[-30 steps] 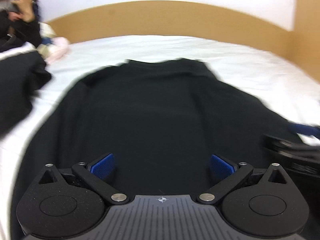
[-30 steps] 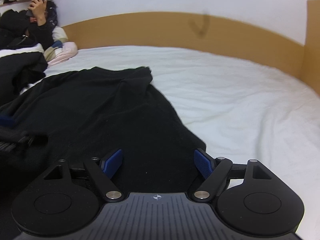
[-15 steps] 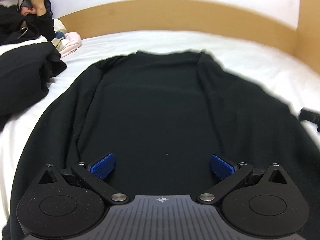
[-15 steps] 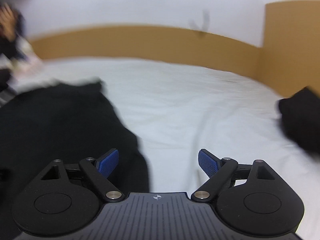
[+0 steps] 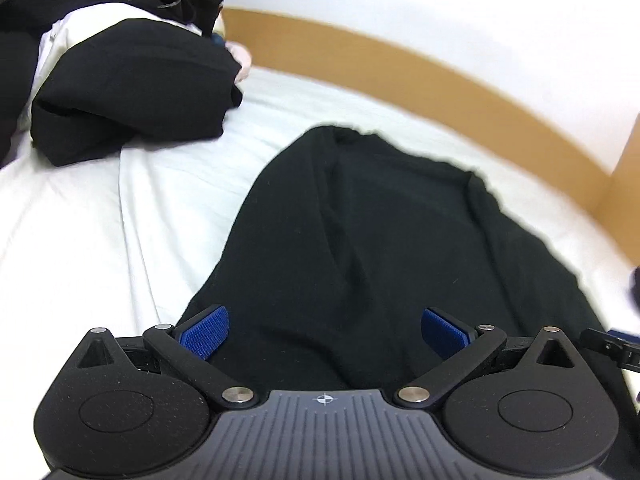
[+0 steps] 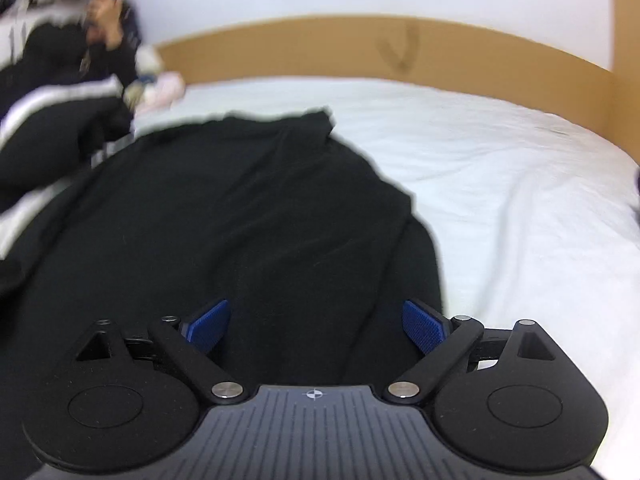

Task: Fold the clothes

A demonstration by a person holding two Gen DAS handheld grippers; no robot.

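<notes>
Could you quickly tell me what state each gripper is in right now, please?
Left gripper: open, holding nothing, above the black garment.
Right gripper: jaws opening, nothing gripped, over the same garment.

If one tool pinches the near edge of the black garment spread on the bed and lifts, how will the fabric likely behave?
The black garment lies flat with soft folds and wavy edges, so it will probably droop limply from a single pinch. It looks thick and knit-like, so likely grippy rather than slippery. On the white sheet a push would likely bunch it rather than slide it whole.

Both matte black: left gripper (image 5: 324,330), right gripper (image 6: 316,324), ribbed blue pads (image 5: 204,330), silver pivot screws (image 6: 227,389).
</notes>
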